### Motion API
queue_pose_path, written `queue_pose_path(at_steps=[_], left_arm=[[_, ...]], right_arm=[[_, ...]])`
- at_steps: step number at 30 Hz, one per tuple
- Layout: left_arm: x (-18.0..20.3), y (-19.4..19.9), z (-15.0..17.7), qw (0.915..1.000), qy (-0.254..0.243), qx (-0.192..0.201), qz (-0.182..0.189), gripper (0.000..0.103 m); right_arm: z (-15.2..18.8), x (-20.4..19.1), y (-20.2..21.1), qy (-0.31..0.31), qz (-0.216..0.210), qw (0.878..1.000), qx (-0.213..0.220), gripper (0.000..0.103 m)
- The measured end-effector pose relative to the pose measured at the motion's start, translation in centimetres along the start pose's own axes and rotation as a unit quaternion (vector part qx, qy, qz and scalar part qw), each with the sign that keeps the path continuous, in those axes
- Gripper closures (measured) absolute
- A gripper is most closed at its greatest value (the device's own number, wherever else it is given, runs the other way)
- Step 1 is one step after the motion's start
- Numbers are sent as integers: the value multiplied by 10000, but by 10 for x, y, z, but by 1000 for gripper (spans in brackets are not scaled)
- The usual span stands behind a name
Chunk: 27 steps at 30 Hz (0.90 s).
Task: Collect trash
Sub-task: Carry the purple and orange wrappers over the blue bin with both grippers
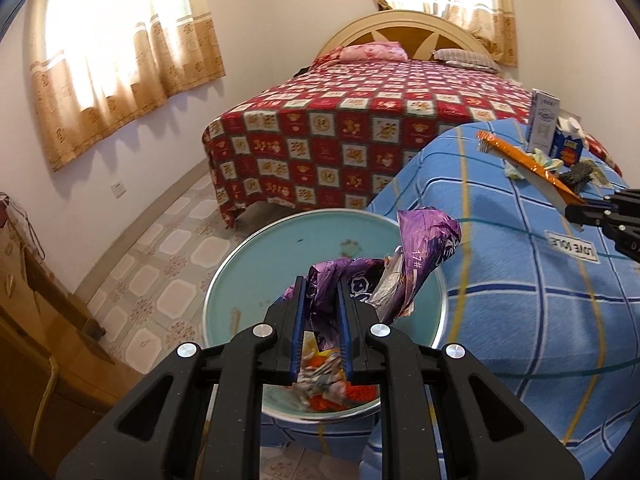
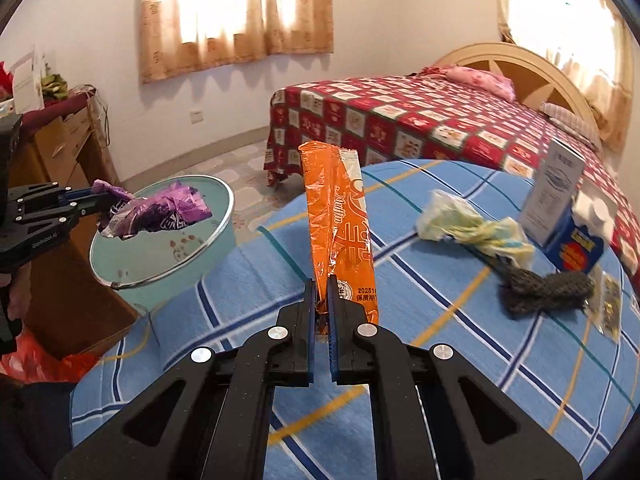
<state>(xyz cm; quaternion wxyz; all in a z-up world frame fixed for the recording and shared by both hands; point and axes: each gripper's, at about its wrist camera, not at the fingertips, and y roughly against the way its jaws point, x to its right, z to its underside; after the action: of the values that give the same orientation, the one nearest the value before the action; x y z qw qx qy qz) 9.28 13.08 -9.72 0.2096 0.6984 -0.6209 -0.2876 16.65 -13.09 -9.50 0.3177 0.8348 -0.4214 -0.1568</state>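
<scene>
My left gripper [image 1: 320, 286] is shut on a crumpled purple wrapper [image 1: 420, 248] and holds it over the open teal bin [image 1: 256, 248]. In the right wrist view the left gripper [image 2: 102, 202] shows holding the purple wrapper [image 2: 160, 212] above the bin [image 2: 188, 240]. My right gripper [image 2: 321, 280] is shut on a long orange wrapper [image 2: 340, 224], held upright above the blue checked tablecloth [image 2: 440, 360]. The orange wrapper also shows in the left wrist view [image 1: 528, 164], with the right gripper [image 1: 570, 212] at its end.
On the table lie a crumpled pale tissue [image 2: 472, 228], a dark mesh scrap [image 2: 544, 290], a small clear packet [image 2: 608, 308] and a blue-white carton [image 2: 560, 208]. Colourful trash lies in the bin's bottom [image 1: 324, 388]. A bed [image 2: 420, 120] stands behind; a wooden cabinet [image 2: 60, 152] stands left.
</scene>
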Motion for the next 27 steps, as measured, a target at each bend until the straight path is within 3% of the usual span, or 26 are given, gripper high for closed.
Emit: queue_pose_path(at_steps=[27], left_arm=[[-56,9,14,9976,352,-69,-593,89]], right_arm=[[-31,-70,-33,918,-393,9950,-79,97]])
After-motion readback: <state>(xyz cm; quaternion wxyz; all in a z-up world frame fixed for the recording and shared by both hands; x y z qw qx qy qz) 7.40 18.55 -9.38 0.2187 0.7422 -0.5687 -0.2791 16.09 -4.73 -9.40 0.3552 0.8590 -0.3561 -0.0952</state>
